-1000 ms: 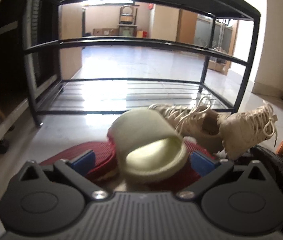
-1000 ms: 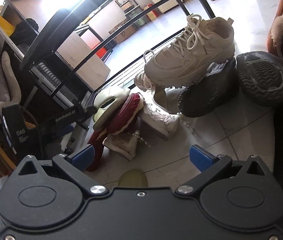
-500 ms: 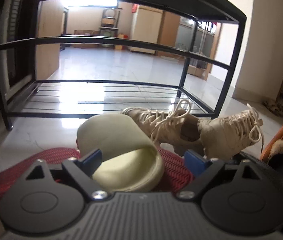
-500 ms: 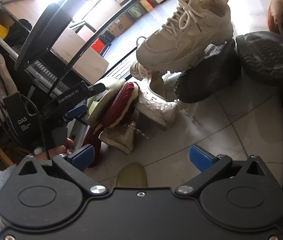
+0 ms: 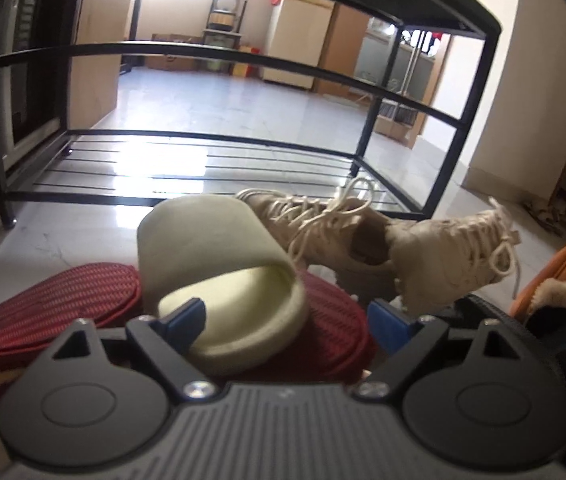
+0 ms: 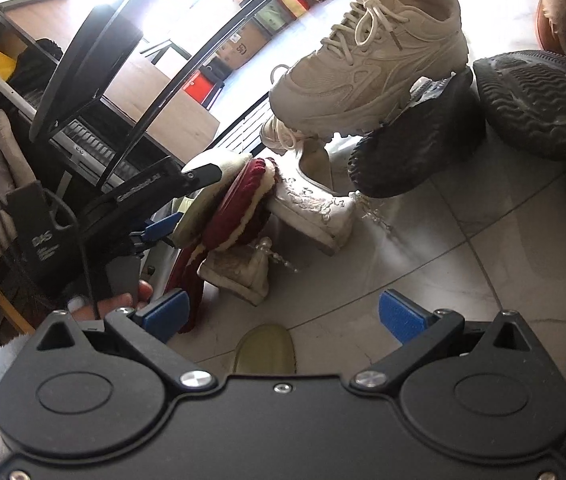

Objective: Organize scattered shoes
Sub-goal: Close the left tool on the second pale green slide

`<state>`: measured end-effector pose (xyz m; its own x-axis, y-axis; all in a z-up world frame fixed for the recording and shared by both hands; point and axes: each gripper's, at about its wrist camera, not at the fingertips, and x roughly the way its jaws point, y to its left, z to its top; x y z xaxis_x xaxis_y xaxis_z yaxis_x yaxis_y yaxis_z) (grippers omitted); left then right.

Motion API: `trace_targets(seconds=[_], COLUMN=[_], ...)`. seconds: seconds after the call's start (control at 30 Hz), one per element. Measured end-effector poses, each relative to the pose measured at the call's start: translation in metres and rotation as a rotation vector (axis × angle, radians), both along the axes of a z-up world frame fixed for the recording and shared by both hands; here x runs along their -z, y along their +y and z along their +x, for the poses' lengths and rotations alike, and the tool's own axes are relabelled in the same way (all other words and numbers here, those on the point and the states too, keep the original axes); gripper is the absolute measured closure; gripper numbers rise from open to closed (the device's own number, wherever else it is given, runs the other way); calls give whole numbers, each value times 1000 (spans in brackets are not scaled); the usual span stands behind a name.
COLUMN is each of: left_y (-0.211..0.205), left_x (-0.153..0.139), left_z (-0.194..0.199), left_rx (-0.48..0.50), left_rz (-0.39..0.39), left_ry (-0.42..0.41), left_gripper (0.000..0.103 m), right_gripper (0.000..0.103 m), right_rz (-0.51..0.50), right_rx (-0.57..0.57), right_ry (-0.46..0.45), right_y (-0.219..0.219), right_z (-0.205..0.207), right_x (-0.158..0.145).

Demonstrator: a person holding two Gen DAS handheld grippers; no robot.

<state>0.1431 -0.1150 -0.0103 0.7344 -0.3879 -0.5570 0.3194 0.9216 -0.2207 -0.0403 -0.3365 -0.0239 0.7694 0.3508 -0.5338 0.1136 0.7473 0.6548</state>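
Observation:
A pale cream slide sandal (image 5: 219, 276) lies on top of red knit slippers (image 5: 55, 304) in a pile of shoes on the floor. My left gripper (image 5: 283, 320) is open, with the sandal's heel end between its blue fingers; its left finger (image 5: 183, 316) overlaps the sandal's opening. It also shows in the right wrist view (image 6: 159, 226) beside the sandal (image 6: 207, 192). My right gripper (image 6: 283, 316) is open and empty above the floor, with another pale sandal toe (image 6: 265, 348) under it.
A black metal shoe rack (image 5: 219, 128) stands behind the pile. Beige laced sneakers (image 5: 435, 256) lie right of the sandal, an orange fur-lined shoe (image 5: 555, 276) further right. Black shoes (image 6: 419, 156) and white embellished shoes (image 6: 311, 216) lie on the tiles.
My left gripper has moved forward onto the cream sandal, so the sandal now sits between its fingers. My right gripper has shifted slightly closer to the pile.

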Motion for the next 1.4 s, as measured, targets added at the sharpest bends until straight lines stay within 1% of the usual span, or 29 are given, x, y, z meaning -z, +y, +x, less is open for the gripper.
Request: trace_targets(seconds=[0.1,0.27,0.43,0.47,0.5,0.53,0.6,0.67,0.77,0.8,0.83,0.87,0.97,1.07,1.1,1.17,1.2,1.23,1.3,1.4], left_y=[0,-2,-4,-4,-3,-2,-4,-5,-3,-4,-5,-7,-14,-15,-15,-15,-16,-17,-18,-11], left_x=[0,5,9,9,10,9,8,9,10,10,10,11,15,19,20,19,17,15,11,8], left_z=[4,10,23,24,23,21,16,15,22,25,27,29,32,36,38,38,36,33,26,22], left_rx=[-26,-28,-26,-20,-12,2,45,57,40,26,10,-10,-38,-51,-50,-32,-20,-8,10,13], left_rz=[4,32,30,27,21,20,36,49,9,7,14,38,77,70,66,58,67,76,86,53], left_ry=[-2,-10,0,-4,-14,-29,-68,-77,-47,-36,-27,-22,-37,-47,-50,-70,-99,-128,-178,-178], left_gripper=[15,14,15,33,54,73,78,78,76,72,59,49,48,48,49,65,70,78,80,80], right_gripper=[0,0,0,0,0,0,0,0,0,0,0,0,0,0,0,0,0,0,0,0], right_rz=[0,1,-3,-2,0,0,1,1,1,0,-3,-3,5,7,7,8,9,9,12,13], right_rx=[-1,-4,-10,-7,-6,-8,-12,-16,-22,-23,-26,-24,-16,-17,-18,-20,-21,-21,-21,-21], right_ry=[2,10,19,21,22,24,27,31,35,35,34,35,39,45,47,50,52,52,53,53], right_y=[1,2,3,2,1,2,2,3,3,4,6,6,4,4,4,4,5,4,4,4], right_z=[0,2,2,3,3,4,5,7,8,7,5,4,4,4,5,6,6,6,6,7], right_x=[1,3,4,5,5,6,7,8,9,9,8,8,10,11,12,13,13,13,14,14])
